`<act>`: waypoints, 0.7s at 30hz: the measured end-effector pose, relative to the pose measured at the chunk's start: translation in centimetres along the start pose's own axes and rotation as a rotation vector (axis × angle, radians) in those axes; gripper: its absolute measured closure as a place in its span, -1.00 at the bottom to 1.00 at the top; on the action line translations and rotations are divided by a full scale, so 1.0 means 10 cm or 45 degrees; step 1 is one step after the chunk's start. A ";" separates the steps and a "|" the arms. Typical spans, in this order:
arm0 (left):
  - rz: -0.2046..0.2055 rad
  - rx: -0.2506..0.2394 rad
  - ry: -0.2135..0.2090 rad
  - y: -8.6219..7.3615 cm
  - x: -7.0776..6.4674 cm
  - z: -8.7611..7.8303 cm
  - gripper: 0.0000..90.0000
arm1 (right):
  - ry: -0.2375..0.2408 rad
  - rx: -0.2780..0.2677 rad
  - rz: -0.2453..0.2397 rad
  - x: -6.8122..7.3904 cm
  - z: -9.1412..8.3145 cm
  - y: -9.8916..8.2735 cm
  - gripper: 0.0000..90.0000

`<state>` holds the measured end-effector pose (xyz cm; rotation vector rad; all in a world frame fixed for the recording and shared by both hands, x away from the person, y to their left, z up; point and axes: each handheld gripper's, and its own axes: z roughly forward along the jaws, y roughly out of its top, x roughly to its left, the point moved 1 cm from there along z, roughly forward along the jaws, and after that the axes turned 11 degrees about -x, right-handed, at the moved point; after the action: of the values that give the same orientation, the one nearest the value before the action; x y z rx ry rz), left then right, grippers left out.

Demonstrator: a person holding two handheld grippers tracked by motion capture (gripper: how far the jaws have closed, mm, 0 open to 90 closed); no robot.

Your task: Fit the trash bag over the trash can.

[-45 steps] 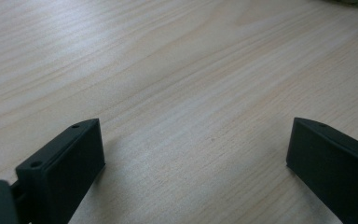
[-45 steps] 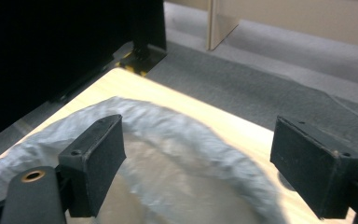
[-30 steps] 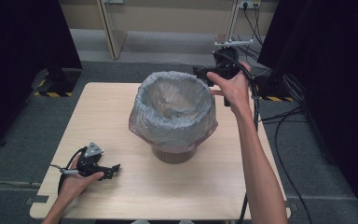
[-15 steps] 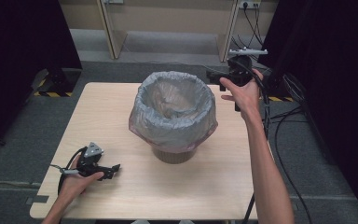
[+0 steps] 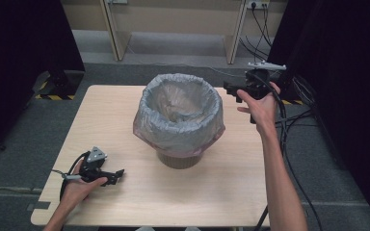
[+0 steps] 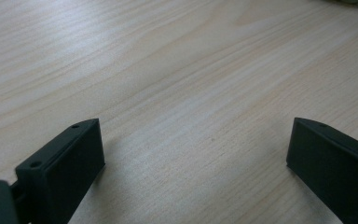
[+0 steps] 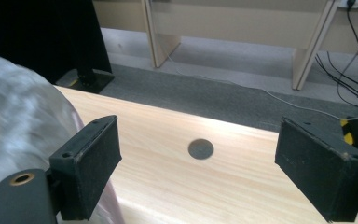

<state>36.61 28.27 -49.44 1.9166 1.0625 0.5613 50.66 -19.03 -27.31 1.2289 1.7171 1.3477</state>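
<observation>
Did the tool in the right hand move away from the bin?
Yes. The right tool has moved rightward and toward the table's far edge, away from the lined bin. A second ago it was at the bin's rim; now there's a gap.

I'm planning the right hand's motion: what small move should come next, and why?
Probably bring the right hand-held gripper left onto the bag's rim. Its jaws stand open and empty, just right of the lined bin, apart from the plastic.

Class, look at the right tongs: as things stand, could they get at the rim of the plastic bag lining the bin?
Probably yes: the right tongs hang open just beside the bag's rim, nothing between.
</observation>
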 end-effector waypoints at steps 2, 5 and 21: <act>0.000 0.000 0.000 0.00 0.00 0.00 -0.93 | -0.003 0.006 0.000 -0.02 0.00 -0.06 -0.68; 0.000 0.000 0.000 0.00 0.00 0.00 -0.93 | -0.017 0.009 0.001 -0.06 0.01 -0.13 -0.68; -0.001 0.000 -0.001 0.00 0.00 0.00 -0.94 | -0.040 0.038 -0.005 -0.14 0.07 -0.52 -0.67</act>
<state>36.61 28.28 -49.44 1.9162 1.0625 0.5606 50.27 -20.28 -32.53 1.2561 1.7227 1.2976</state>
